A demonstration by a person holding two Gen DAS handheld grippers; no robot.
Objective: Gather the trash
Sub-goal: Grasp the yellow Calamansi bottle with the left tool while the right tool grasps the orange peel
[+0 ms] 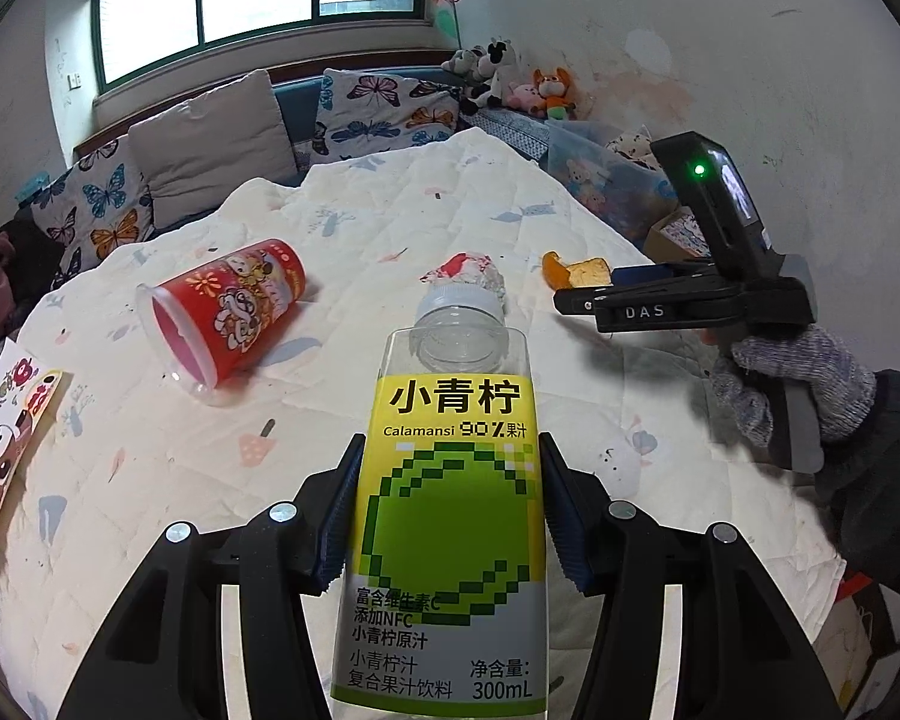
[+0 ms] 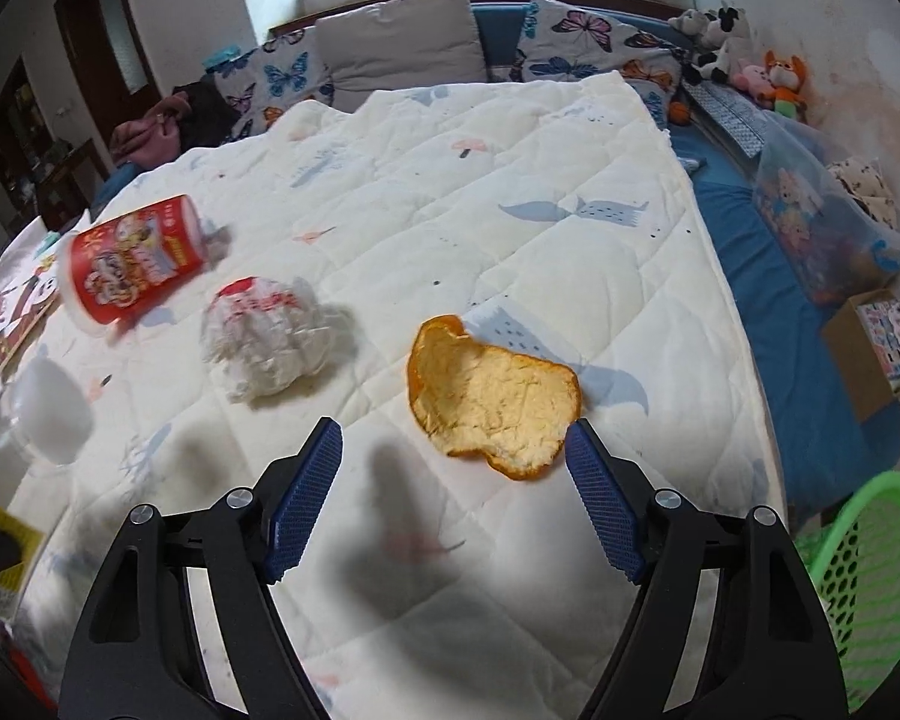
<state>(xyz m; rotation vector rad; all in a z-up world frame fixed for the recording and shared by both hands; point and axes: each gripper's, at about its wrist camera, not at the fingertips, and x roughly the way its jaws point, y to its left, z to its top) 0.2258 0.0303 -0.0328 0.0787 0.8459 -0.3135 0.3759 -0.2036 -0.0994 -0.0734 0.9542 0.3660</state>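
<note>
1. The left tool (image 1: pixel 447 516) pinches a juice bottle (image 1: pixel 450 480) above the bed quilt (image 1: pixel 390 210).
2. The right tool (image 2: pixel 453 450) is spread; the orange peel (image 2: pixel 492 396) lies on the quilt just beyond its tips, toward the right one.

Empty juice bottle (image 1: pixel 450 480) held; red cup (image 1: pixel 234 312) toppled, wrapper (image 2: pixel 270 342), orange peel (image 2: pixel 492 396) on quilt

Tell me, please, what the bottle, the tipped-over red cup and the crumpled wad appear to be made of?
Bottle: clear glossy plastic, seemingly; see-through neck, printed yellow-green label.
Red cup: probably plastic; translucent rim, shiny printed sleeve.
Crumpled wad: thin white paper or wrapper, matte, sharply creased, red print.
</note>
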